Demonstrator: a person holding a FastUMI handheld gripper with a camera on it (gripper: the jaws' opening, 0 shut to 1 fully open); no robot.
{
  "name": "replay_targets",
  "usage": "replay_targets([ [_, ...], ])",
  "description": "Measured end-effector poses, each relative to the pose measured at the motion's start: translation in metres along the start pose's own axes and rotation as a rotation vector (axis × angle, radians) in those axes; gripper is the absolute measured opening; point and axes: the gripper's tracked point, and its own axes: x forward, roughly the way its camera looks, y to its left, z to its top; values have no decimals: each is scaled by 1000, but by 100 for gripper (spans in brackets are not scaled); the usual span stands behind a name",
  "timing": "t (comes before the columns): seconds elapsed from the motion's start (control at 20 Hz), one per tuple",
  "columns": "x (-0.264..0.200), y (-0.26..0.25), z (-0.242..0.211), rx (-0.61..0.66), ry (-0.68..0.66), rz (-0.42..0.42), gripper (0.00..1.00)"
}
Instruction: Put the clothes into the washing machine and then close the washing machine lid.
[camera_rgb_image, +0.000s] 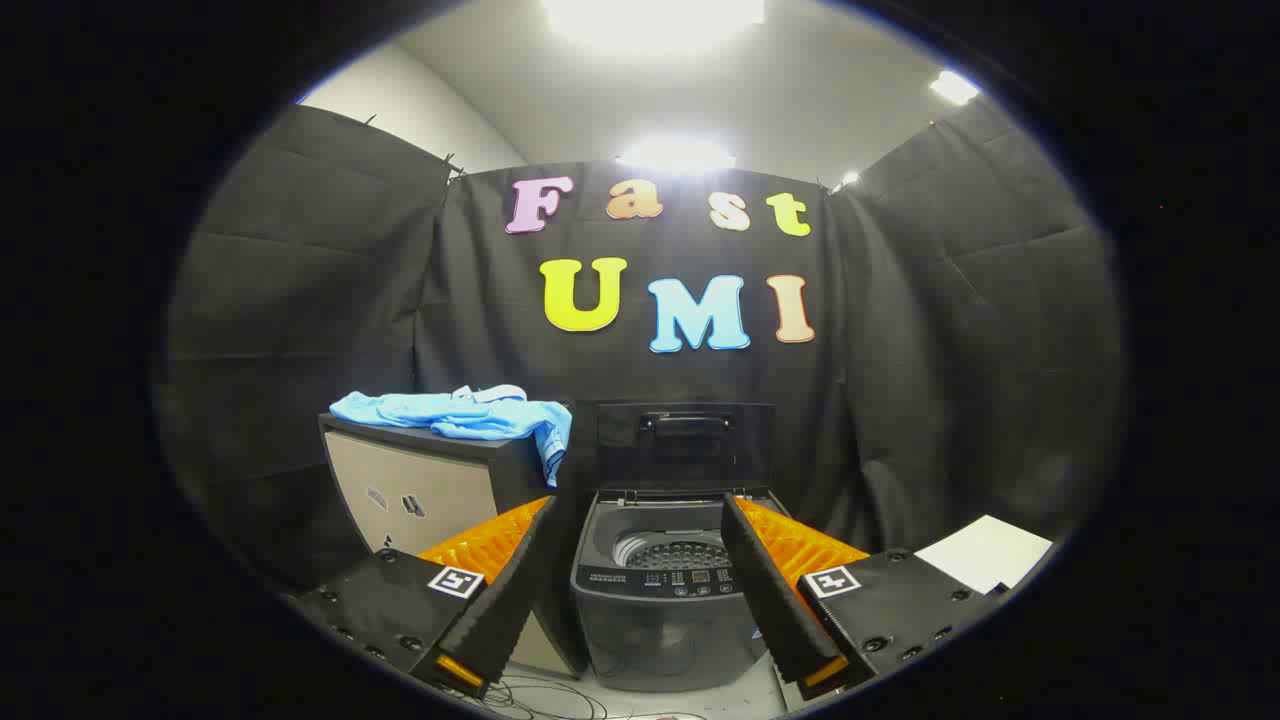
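Our claw (640, 520) hung wide and empty before the open washing machine (662, 590). The blue clothes (460, 413) lay on the cabinet (420, 480) beside it — best pinched at a thick fold.

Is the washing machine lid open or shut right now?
Open: the lid stands upright behind the washing machine, its drum exposed between the open gripper fingers.

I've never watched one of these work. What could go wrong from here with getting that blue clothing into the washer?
The tool is open and holds nothing. The blue garment lies spread on the cabinet, one end drooping over its edge, so a pinch may catch only part and trail cloth. The washing machine has a narrow drum opening; cloth left on the rim could block the raised lid.
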Motion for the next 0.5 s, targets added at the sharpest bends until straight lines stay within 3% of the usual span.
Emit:
replay_targets([
  [0.5, 2, 9, 6, -2, -6, 17, 100],
])
